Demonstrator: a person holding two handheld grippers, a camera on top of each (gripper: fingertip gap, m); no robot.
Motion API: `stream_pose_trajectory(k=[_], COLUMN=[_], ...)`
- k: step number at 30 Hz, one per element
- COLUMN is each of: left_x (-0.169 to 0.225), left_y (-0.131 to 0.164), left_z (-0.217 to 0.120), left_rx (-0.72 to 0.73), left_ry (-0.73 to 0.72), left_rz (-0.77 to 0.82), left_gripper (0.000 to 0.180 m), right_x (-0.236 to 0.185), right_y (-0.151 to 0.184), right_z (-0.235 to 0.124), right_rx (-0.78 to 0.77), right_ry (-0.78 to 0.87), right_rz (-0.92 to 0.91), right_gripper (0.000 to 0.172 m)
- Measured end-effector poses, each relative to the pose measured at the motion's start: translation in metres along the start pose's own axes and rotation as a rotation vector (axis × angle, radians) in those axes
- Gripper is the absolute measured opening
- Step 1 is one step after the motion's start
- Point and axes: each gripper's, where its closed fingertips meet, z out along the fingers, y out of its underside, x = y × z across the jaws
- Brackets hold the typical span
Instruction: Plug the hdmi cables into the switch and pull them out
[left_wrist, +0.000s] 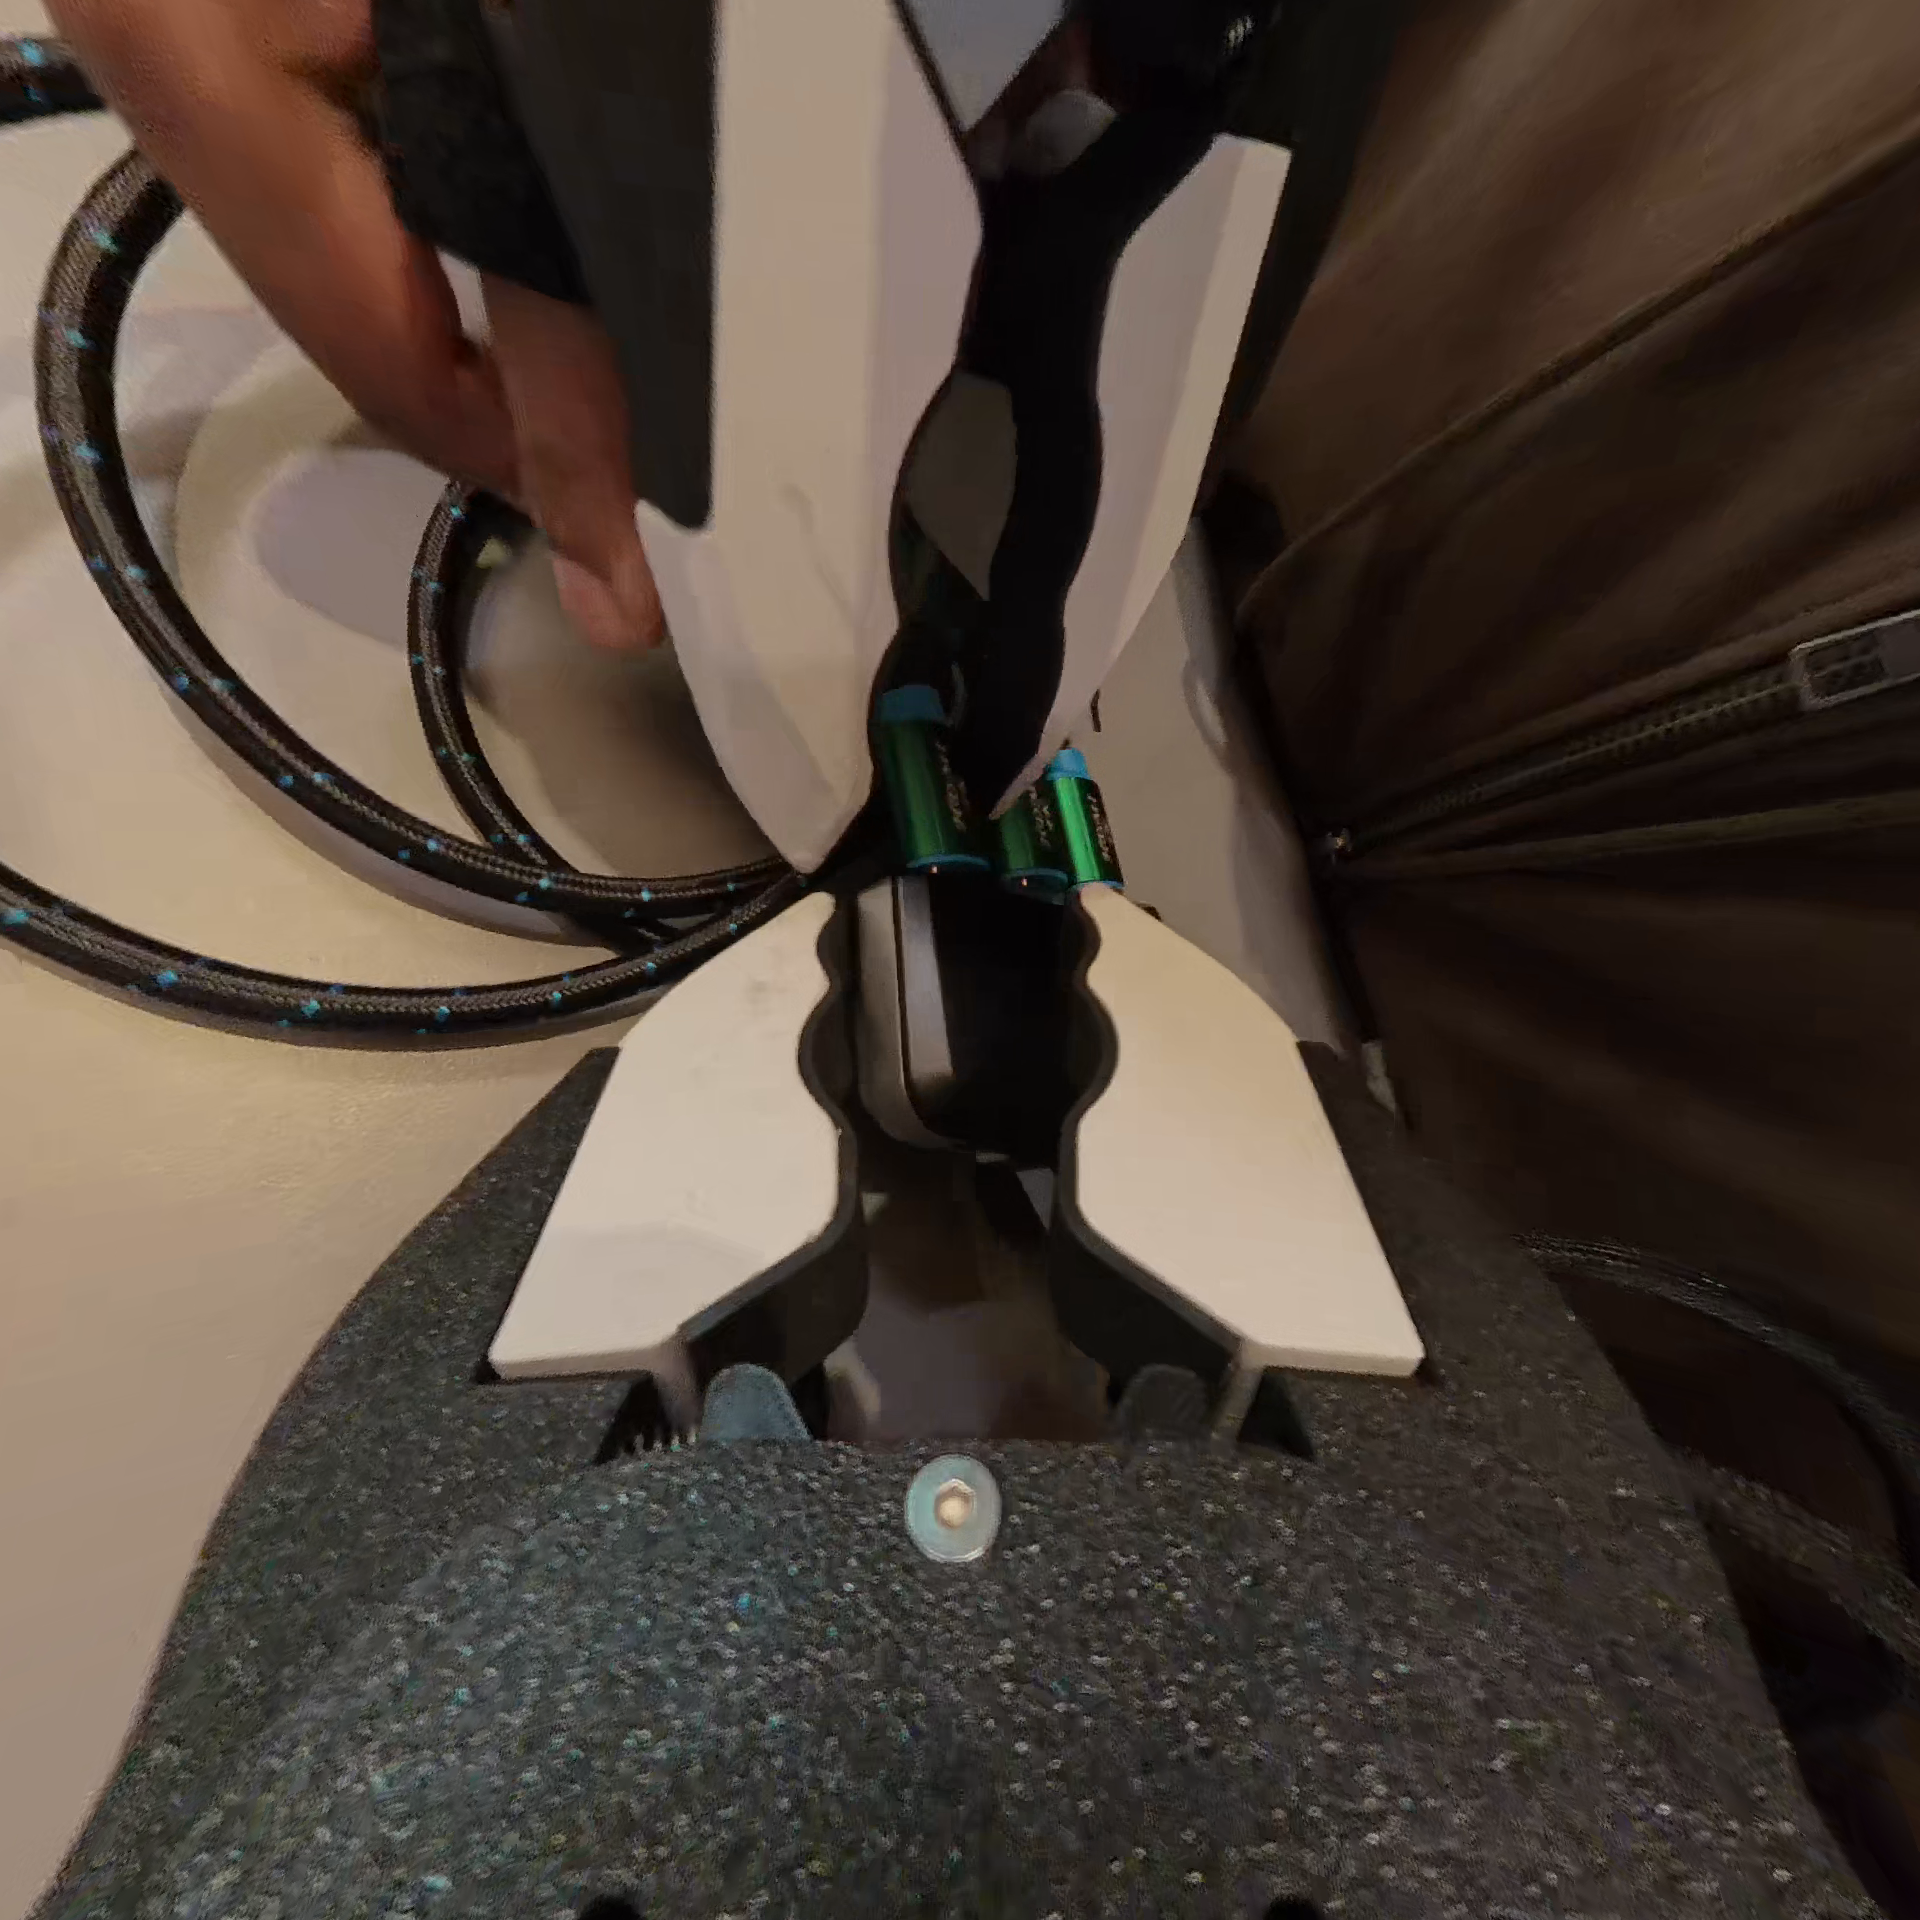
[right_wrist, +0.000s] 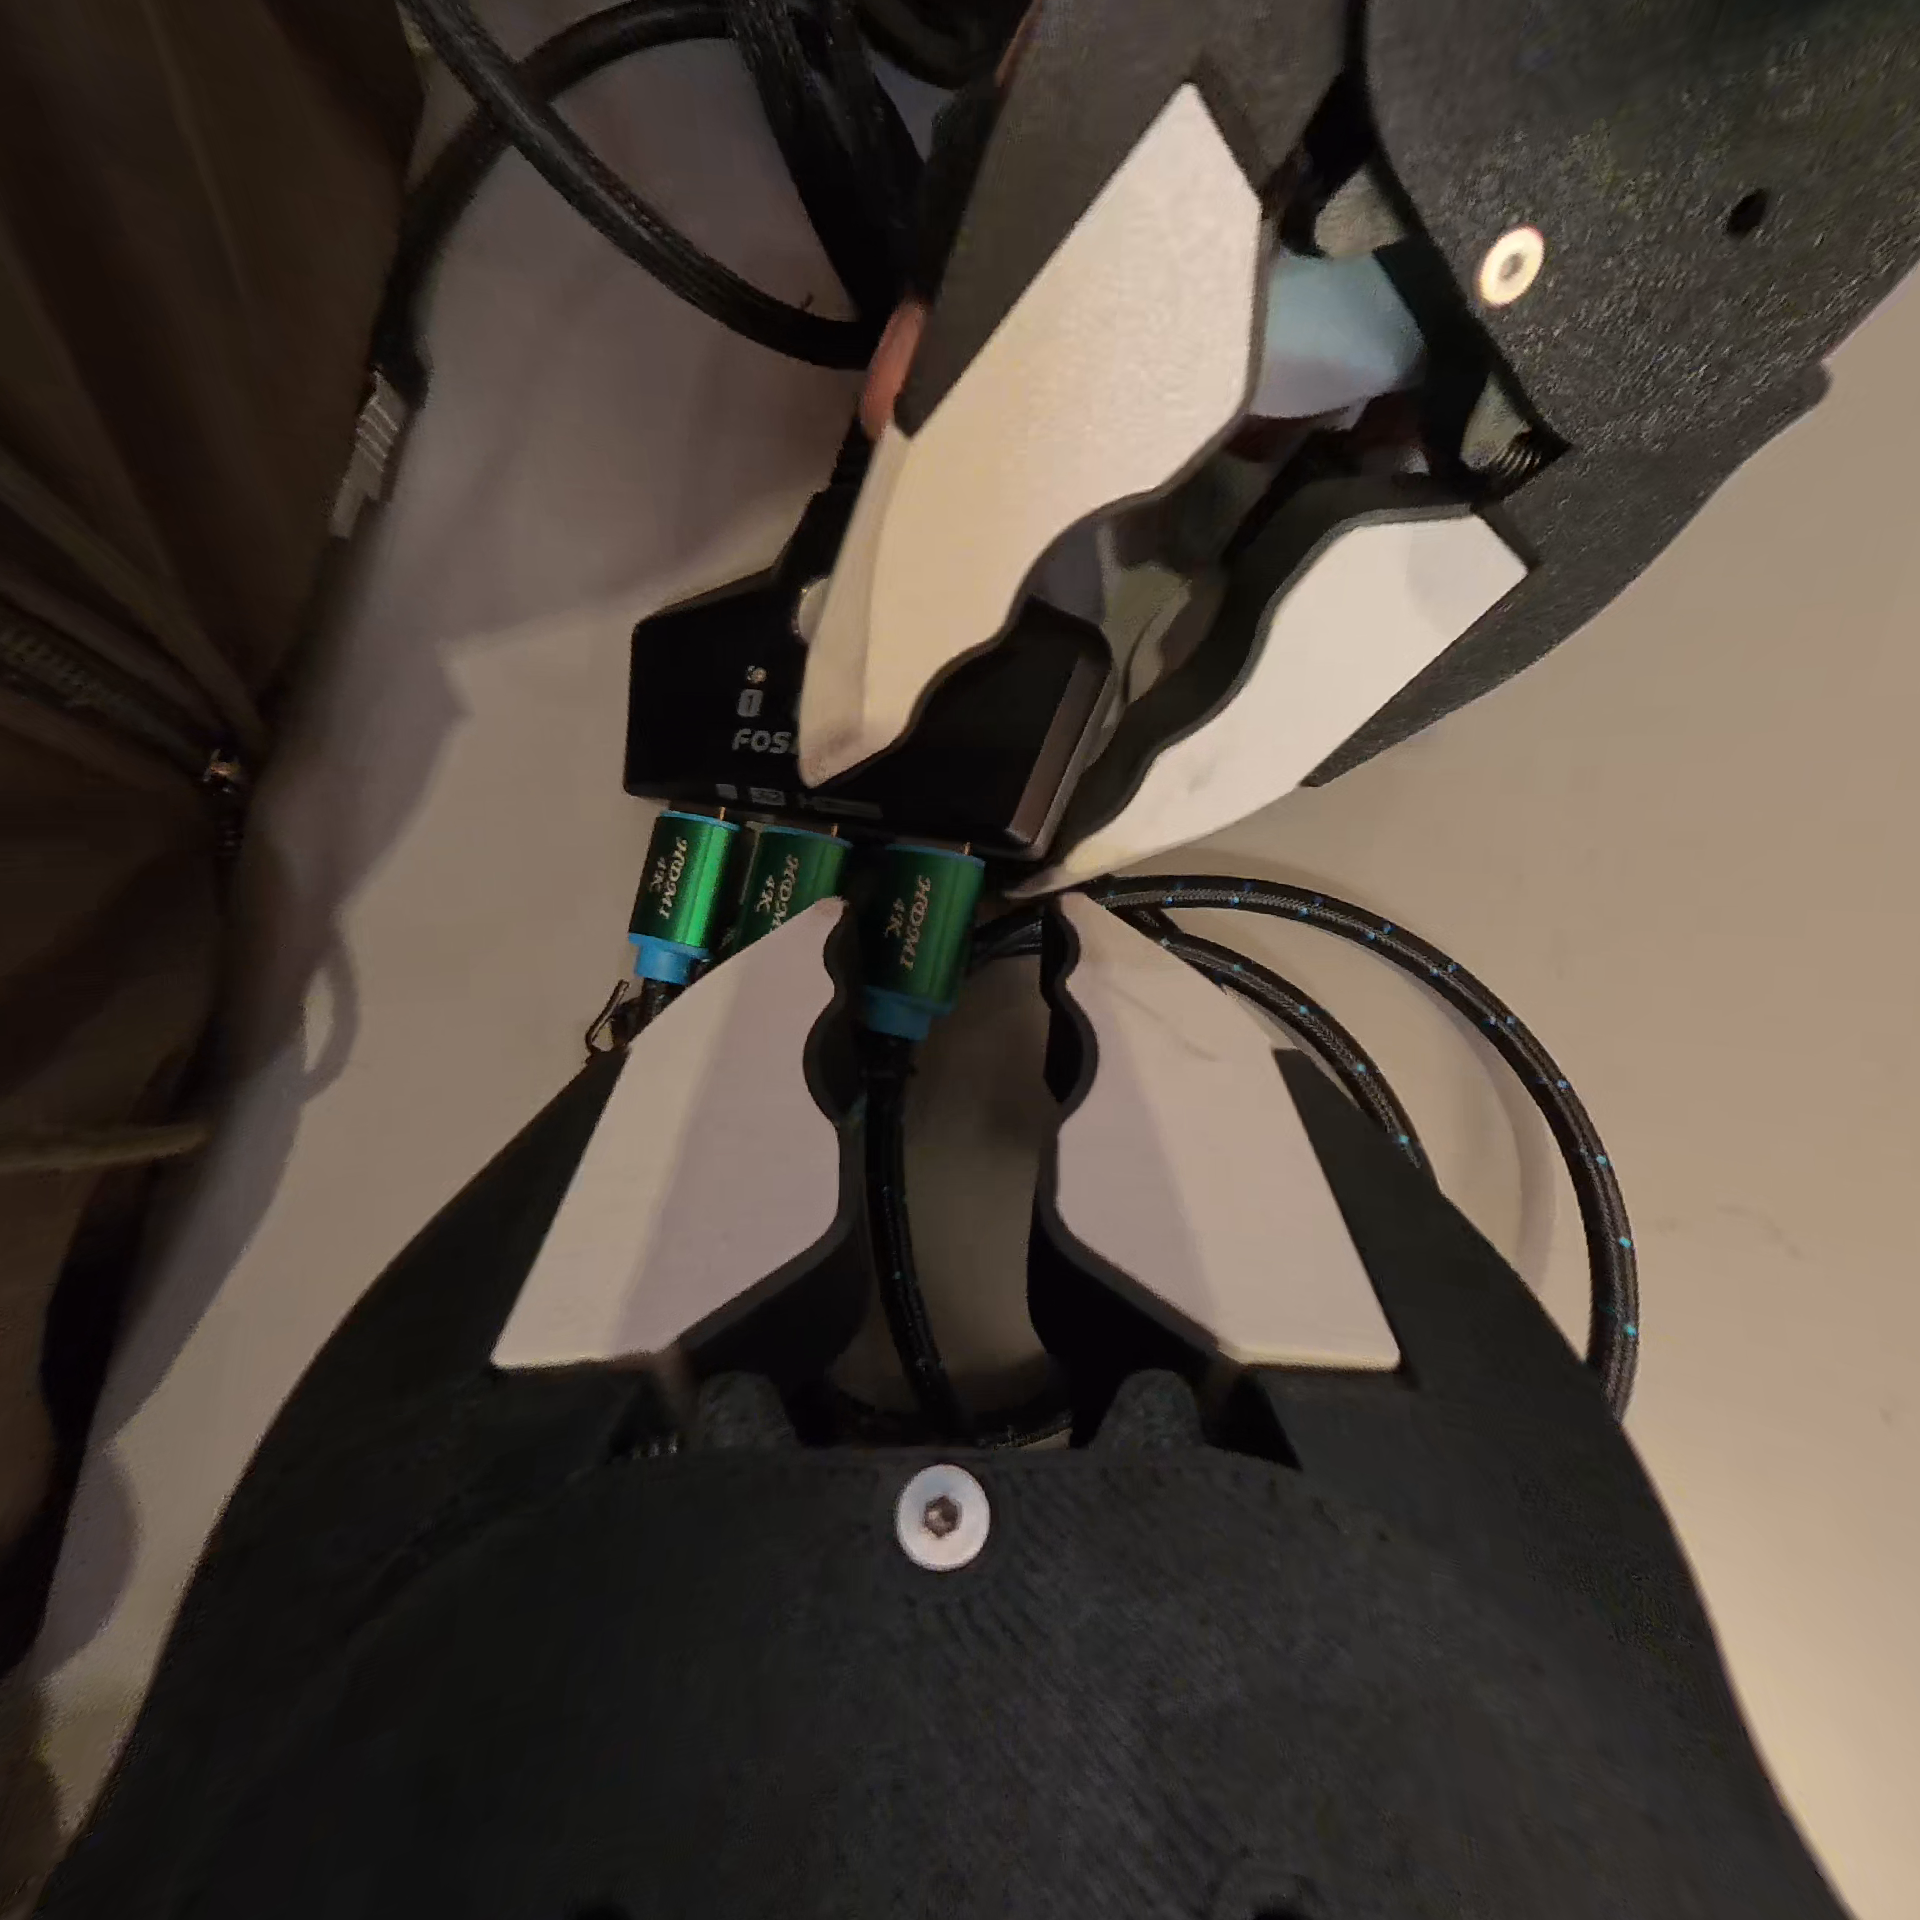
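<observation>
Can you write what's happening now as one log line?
left gripper: straddles black box | right gripper: open around green plug | cables: on table

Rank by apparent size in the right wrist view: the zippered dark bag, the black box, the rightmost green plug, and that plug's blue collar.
1. zippered dark bag: it fills the left edge and is cut off by the frame.
2. black box: partly covered.
3. rightmost green plug.
4. blue collar.
</observation>
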Motion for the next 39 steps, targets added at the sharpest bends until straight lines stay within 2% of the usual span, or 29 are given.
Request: stream_pose_trajectory(k=[2,7,12,18,21,28,32,37,38,39], left_x=[0.000,0.002,0.004,0.013,0.019,0.027,0.025,0.032,0.047,0.057], left_y=[0.001,0.004,0.005,-0.002,-0.001,-0.003,-0.008,-0.004,0.013,0.019], left_z=[0.002,0.000,-0.002,-0.002,0.003,0.011,0.008,0.009,0.008,0.008], left_rx=[-0.023,-0.033,-0.029,0.058,0.042,0.033,0.055,0.035,-0.040,-0.042], left_ry=[-0.023,0.020,0.041,0.170,0.187,0.200,0.178,0.219,0.296,0.325], left_rz=[0.029,-0.020,-0.070,-0.090,-0.082,-0.082,-0.079,-0.053,0.013,0.059], left_gripper=[0.041,0.036,0.033,0.026,0.026,0.026,0.026,0.025,0.025,0.025], right_x=[-0.002,-0.005,-0.011,-0.020,-0.029,-0.040,-0.036,-0.039,-0.024,0.000], right_y=[-0.003,-0.007,-0.007,-0.008,-0.008,-0.005,-0.005,0.003,0.021,0.037], right_z=[0.003,0.008,0.011,0.004,0.003,-0.001,-0.006,-0.010,-0.013,-0.022], right_rx=[0.008,0.003,0.011,0.045,0.058,0.068,0.104,0.065,-0.001,-0.024], right_ry=[-0.003,-0.012,-0.113,-0.231,-0.320,-0.396,-0.390,-0.374,-0.261,-0.139], right_rz=[-0.004,0.061,0.222,0.252,0.288,0.356,0.429,0.389,0.360,0.384], right_gripper=[0.029,0.026,0.019,0.017,0.016,0.015,0.015,0.014,0.013,0.013])
